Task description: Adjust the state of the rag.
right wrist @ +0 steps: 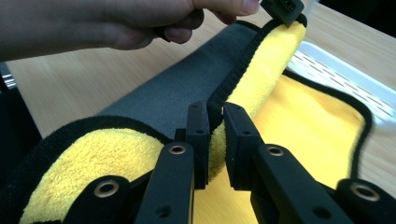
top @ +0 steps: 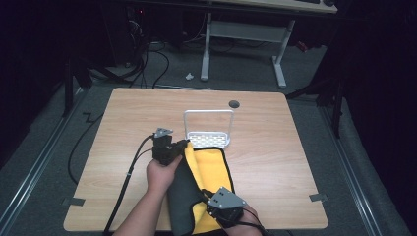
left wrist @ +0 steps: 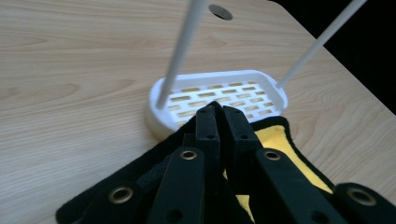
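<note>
Table: we see a wooden table (top: pixel 128 123) with a round grommet hole (top: pixel 234 103) near its far edge.
Rack: a white slotted tray with a tall hoop handle, the rack (top: pixel 209 139), stands near the table's middle; in the left gripper view its slotted base (left wrist: pixel 219 95) lies just past the jaws.
Cloth: a cloth (top: pixel 214 169), yellow on one face and dark grey on the other with a black hem, lies on the near half of the table, its far corner touching the rack's base. Its left edge is lifted and folded over, so we see the grey face (right wrist: pixel 187 88) beside the yellow pile (right wrist: pixel 303 126).
Left gripper: the left gripper (top: pixel 183 144) sits at the cloth's far left corner, held by the left hand (top: pixel 162 173). We see its jaws (left wrist: pixel 223 126) pressed together on the black hem.
Right gripper: the right gripper (top: pixel 206 195) is at the near end of the fold. Its jaws (right wrist: pixel 215 130) clamp the raised hem between them.
</note>
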